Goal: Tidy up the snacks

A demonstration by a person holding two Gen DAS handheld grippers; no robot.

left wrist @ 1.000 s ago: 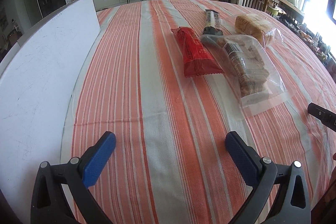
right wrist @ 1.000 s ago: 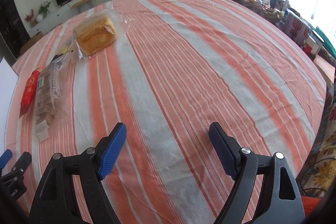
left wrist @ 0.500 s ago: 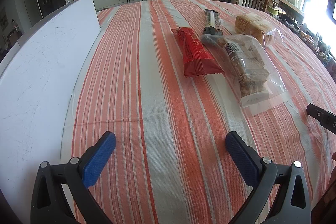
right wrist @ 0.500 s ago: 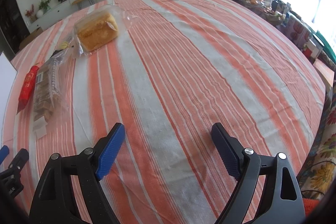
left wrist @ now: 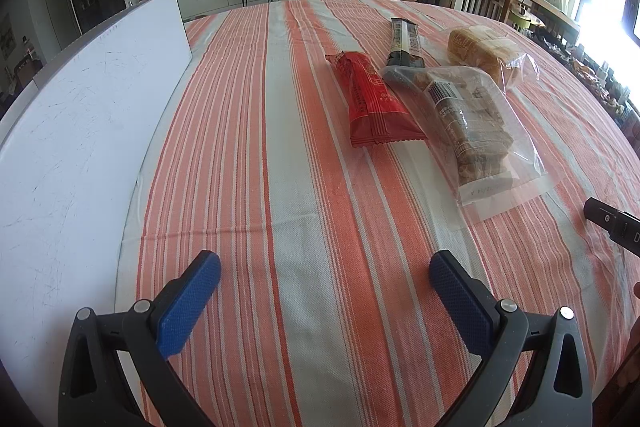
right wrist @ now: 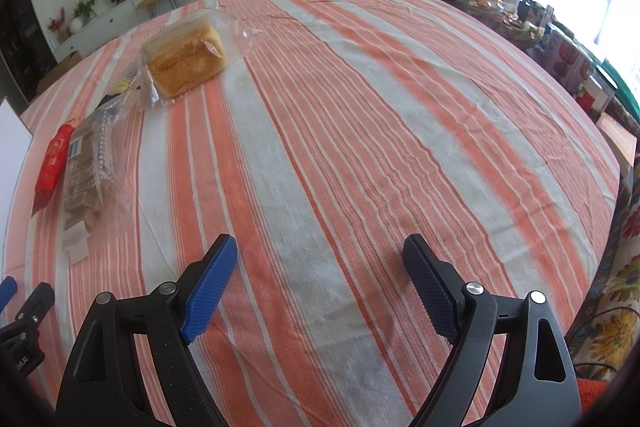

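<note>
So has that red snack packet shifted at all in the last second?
No. In the left wrist view the red snack packet lies in the same spot, its edge beside the clear bag of biscuits, on the same stripes of the tablecloth.

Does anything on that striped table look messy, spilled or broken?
Nothing spilled or torn. The snacks just lie loosely bunched: the clear bag of brown pieces overlaps the end of the dark bar, with the red packet beside it and the bagged bread behind.
</note>
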